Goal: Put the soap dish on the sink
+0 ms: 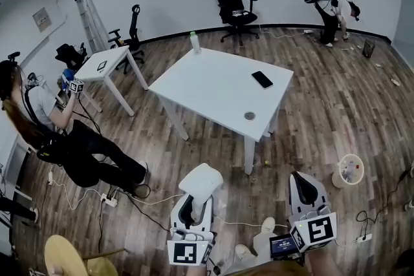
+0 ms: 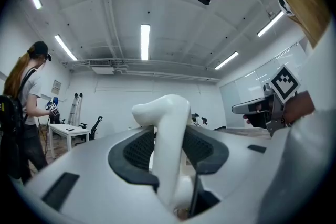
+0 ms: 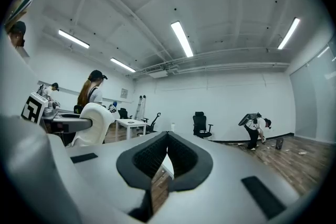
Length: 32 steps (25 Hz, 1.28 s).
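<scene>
Grip: my left gripper (image 2: 169, 139) pinches the white soap dish (image 2: 163, 110) edge-on; I judge it may slip.
Right gripper (image 3: 167, 145): pressed together, empty.
Sink: none in sight.

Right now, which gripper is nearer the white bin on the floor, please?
Right. The right gripper is just left of the white bin; the left gripper, holding the soap dish, is farther left.
</scene>
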Each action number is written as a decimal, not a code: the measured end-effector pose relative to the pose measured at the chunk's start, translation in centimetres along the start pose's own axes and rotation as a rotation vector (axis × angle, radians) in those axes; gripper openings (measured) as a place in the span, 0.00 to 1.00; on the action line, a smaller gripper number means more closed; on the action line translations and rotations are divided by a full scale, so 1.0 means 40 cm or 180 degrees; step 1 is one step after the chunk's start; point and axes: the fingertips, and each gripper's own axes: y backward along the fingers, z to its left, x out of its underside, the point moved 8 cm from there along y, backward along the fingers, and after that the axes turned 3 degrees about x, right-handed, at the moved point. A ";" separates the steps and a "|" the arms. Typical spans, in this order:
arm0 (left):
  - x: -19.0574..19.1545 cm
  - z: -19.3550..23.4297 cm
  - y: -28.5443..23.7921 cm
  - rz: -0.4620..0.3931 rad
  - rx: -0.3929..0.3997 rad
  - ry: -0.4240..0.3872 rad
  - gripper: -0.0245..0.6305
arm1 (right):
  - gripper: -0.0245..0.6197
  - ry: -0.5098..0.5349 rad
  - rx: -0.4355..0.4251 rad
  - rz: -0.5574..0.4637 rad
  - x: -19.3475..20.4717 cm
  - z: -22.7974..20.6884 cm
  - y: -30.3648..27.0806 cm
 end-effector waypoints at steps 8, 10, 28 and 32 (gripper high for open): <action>0.011 0.010 -0.111 0.0064 -0.0010 -0.0058 0.29 | 0.05 -0.0107 0.0034 -0.0074 0.006 -0.068 -0.112; 0.019 0.011 -0.155 0.0065 -0.0039 -0.0020 0.29 | 0.05 -0.0092 0.0009 -0.0098 0.007 -0.095 -0.155; -0.010 0.014 -0.461 -0.0004 -0.0176 -0.0060 0.29 | 0.05 -0.0234 -0.0157 -0.0087 0.019 -0.293 -0.393; -0.005 0.030 -0.513 -0.0011 -0.0144 -0.0052 0.29 | 0.05 -0.0237 -0.0123 -0.0076 0.025 -0.311 -0.439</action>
